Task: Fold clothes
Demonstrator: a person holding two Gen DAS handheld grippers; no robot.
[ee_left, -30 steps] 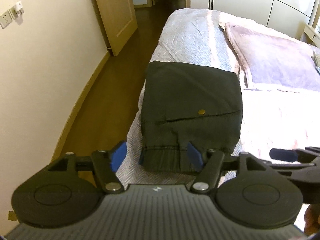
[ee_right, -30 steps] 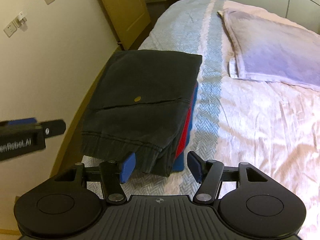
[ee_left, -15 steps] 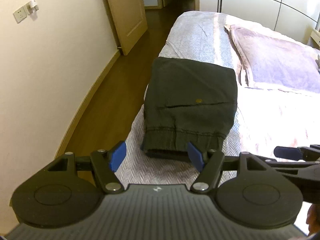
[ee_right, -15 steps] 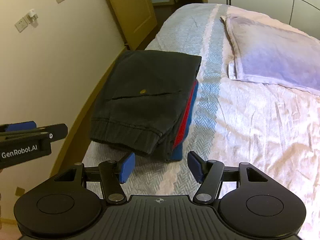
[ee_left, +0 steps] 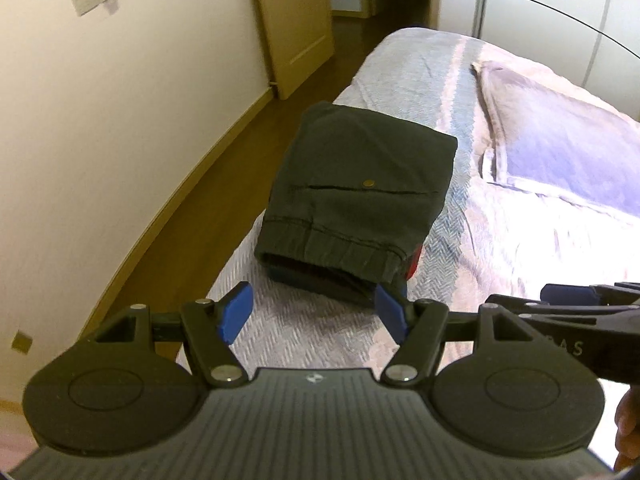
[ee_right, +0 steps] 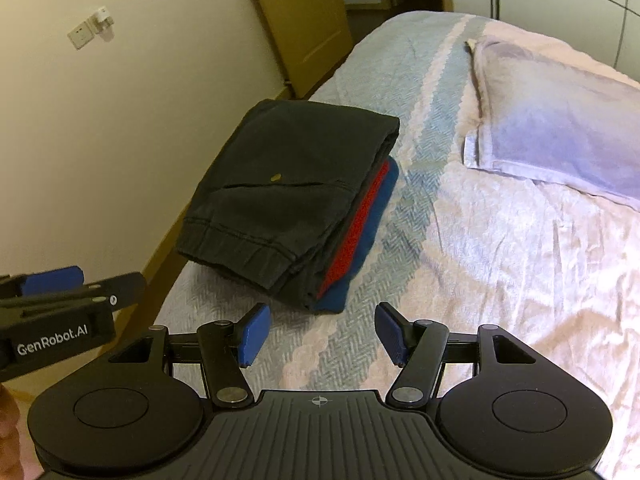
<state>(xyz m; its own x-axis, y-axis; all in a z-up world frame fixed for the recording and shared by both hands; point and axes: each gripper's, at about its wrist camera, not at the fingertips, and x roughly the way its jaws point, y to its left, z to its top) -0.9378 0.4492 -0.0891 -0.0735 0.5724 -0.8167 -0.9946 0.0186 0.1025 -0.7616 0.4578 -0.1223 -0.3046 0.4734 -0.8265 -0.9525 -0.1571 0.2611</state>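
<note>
A stack of folded clothes lies near the left edge of the bed, beside the strip of wooden floor along the wall. On top are dark trousers, folded into a neat block, with a small brass button above a pocket slit and the ribbed cuff turned toward the cameras. Under them, seen from the right wrist, a red layer and a blue layer show along the right side of the stack. A pale pillow rests further up the bed, well apart from the stack.

The left gripper hangs above the bed just short of the cuff end, its blue pads spread wide with nothing between them. The right gripper is also spread wide and empty, over the herringbone bedspread near the stack's closest corner, not touching it. Each gripper appears at the edge of the other's view. An open door stands at the far end of the wall, with switch plates higher up.
</note>
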